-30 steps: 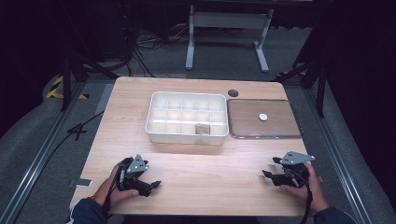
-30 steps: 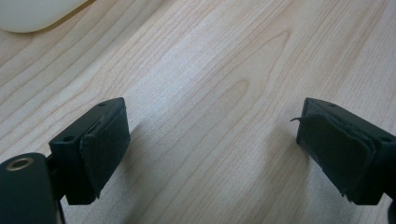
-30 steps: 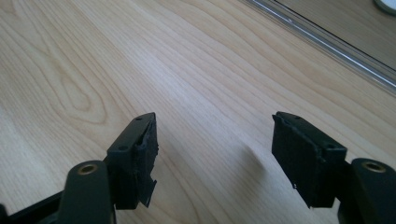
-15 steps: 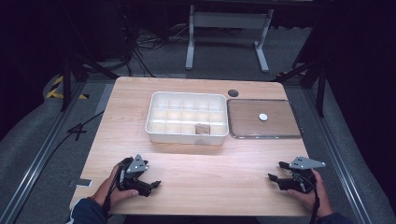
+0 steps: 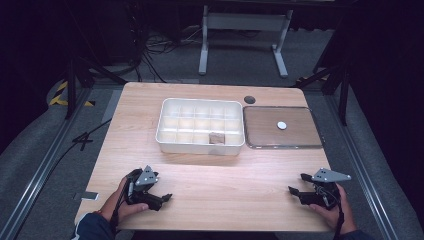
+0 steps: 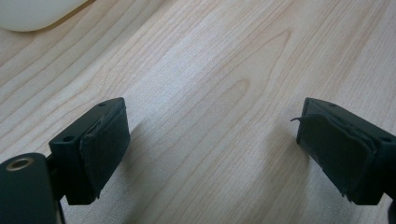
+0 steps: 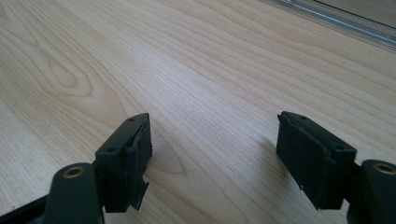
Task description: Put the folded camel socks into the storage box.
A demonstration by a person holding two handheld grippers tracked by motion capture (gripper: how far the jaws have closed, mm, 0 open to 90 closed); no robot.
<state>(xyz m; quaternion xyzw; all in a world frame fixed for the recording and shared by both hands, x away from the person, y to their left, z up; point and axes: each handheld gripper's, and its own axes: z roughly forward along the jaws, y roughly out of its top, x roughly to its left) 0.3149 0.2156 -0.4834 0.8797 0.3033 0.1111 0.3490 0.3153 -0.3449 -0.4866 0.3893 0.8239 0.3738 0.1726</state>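
Both the left gripper (image 5: 161,196) and right gripper (image 5: 296,192) gape empty over bare pale-grained wooden table (image 5: 225,175); the right's jaws have just been widening. Well beyond them sits the white gridded plastic tray (image 5: 200,125), a small brown block (image 5: 216,138) in one near compartment, and beside it a flat brown lid (image 5: 282,127).

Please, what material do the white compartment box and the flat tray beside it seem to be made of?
The white compartment box looks like moulded plastic: smooth, slightly glossy, rounded rim. The flat tray seems to have a shiny metal rim and a brown, matte floor; its material is unclear.
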